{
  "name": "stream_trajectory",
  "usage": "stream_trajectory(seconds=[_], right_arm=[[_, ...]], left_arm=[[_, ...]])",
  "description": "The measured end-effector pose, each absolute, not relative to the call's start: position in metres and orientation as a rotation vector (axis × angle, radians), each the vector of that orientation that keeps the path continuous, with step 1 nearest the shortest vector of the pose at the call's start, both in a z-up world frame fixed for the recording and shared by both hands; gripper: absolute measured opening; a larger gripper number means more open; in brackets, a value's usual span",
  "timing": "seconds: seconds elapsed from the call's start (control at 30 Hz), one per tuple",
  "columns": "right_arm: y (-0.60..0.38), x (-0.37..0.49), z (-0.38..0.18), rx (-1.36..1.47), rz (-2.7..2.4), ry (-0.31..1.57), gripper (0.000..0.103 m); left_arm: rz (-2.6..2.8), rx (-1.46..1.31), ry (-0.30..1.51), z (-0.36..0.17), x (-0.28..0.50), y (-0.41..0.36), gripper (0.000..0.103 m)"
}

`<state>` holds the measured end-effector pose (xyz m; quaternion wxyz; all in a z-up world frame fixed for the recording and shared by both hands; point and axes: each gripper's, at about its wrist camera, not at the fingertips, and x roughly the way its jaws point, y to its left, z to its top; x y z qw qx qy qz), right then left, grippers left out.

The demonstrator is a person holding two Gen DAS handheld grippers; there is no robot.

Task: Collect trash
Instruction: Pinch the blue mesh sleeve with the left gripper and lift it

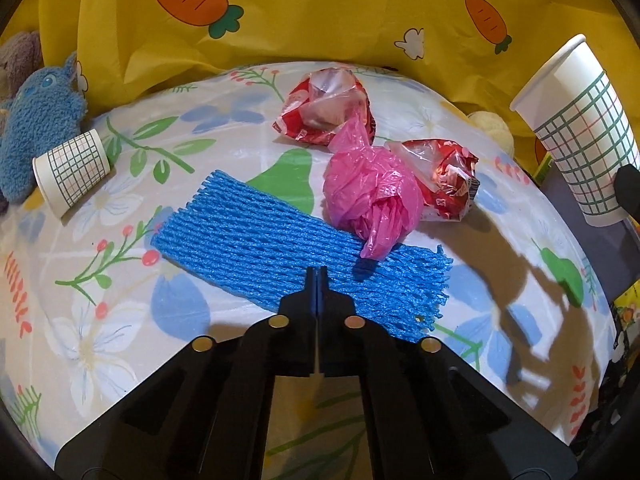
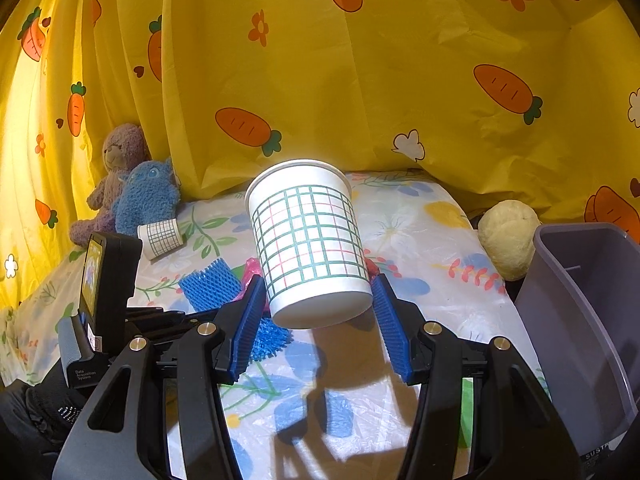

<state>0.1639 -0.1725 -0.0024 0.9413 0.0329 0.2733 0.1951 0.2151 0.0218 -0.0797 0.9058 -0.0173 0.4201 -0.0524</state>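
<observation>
A blue foam net [image 1: 260, 240] lies flat on the flowered table cover [image 1: 120, 340]. My left gripper [image 1: 317, 276] is shut, its tips pinched together on the net's near edge. A knotted pink plastic bag [image 1: 372, 196] rests on the net's far side, between two crumpled red wrappers [image 1: 324, 108] [image 1: 440, 176]. A small checked paper cup [image 1: 72, 168] lies on its side at the left. My right gripper [image 2: 318, 300] is shut on a large checked paper cup [image 2: 308, 240], held tilted above the table between the blue pads [image 2: 250, 320]; that cup [image 1: 576, 128] also shows at the right of the left wrist view.
A grey bin [image 2: 580, 320] stands at the table's right edge. A blue plush [image 2: 146, 200] and a brown bear [image 2: 120, 156] sit at the back left, and a pale round plush [image 2: 508, 236] at the back right. A yellow carrot-print curtain [image 2: 400, 80] hangs behind.
</observation>
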Motion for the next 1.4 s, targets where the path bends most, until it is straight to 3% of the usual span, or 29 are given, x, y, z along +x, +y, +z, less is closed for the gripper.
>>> stream_trajectory(seconds=[0.4,0.47,0.53,0.6,0.87,0.97,1.03,1.13,1.4], right_arm=[[-0.175,0.154,0.000,0.067,0.403,0.548,0.054],[-0.176,0.153,0.001,0.072,0.406,0.545,0.054],[-0.178,0.152,0.001,0.079,0.408,0.545,0.054],[-0.179,0.151,0.001,0.085,0.408,0.547,0.054],[-0.186,0.152,0.000,0.095,0.404,0.549,0.054],[-0.188,0.154,-0.002,0.098,0.398,0.554,0.054],[-0.189,0.156,-0.003,0.103,0.395,0.559,0.054],[-0.189,0.156,-0.005,0.101,0.395,0.563,0.054],[-0.188,0.155,-0.005,0.094,0.393,0.561,0.054]], left_arm=[[-0.134,-0.057,0.739,-0.050,0.188,0.038,0.000],[-0.121,-0.034,0.745,-0.051,0.190,0.035,0.013],[-0.117,0.007,0.768,-0.057,0.194,0.028,0.065],[-0.130,0.061,0.771,-0.063,0.196,0.018,0.070],[-0.120,0.123,0.880,-0.083,0.223,0.001,0.069],[-0.136,0.126,0.884,-0.084,0.225,-0.002,0.054],[-0.136,0.126,0.880,-0.083,0.225,-0.003,0.035],[-0.124,0.114,0.876,-0.082,0.225,-0.001,0.014],[-0.124,0.073,0.815,-0.063,0.210,0.011,0.010]])
